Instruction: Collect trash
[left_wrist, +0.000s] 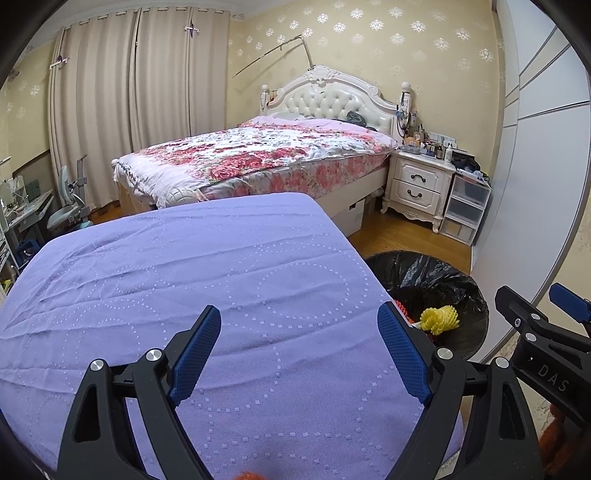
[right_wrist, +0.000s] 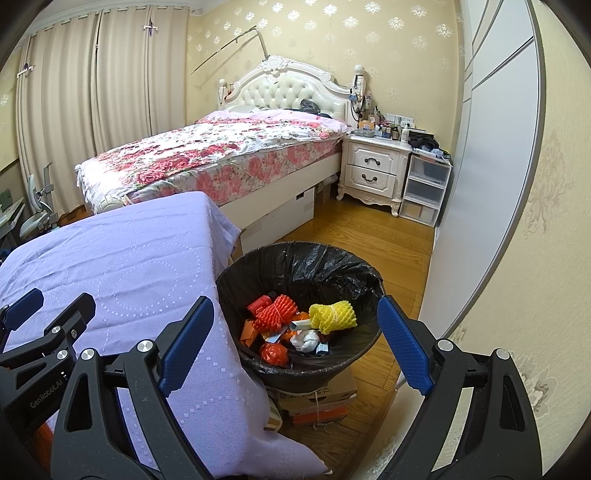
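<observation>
A black-lined trash bin (right_wrist: 306, 266) stands on the floor right of the purple-covered table (right_wrist: 122, 266). Inside lie a yellow foam net (right_wrist: 332, 314), an orange foam net (right_wrist: 277, 310), a white crumpled wad (right_wrist: 304, 339) and several orange scraps. My right gripper (right_wrist: 295, 328) hovers open above the bin with nothing between its fingers. My left gripper (left_wrist: 299, 332) stands open over the purple cloth (left_wrist: 184, 277), empty too. In the left wrist view the bin (left_wrist: 424, 273) and yellow net (left_wrist: 439, 319) show at the right, beside the right gripper's fingers (left_wrist: 569, 299).
A bed with a floral quilt (right_wrist: 221, 155) stands behind the table, a white nightstand (right_wrist: 373, 166) and clear plastic drawers (right_wrist: 424, 192) to its right. A white wardrobe door (right_wrist: 491, 166) borders the right side. Flat cardboard boxes (right_wrist: 321, 398) lie under the bin on the wooden floor.
</observation>
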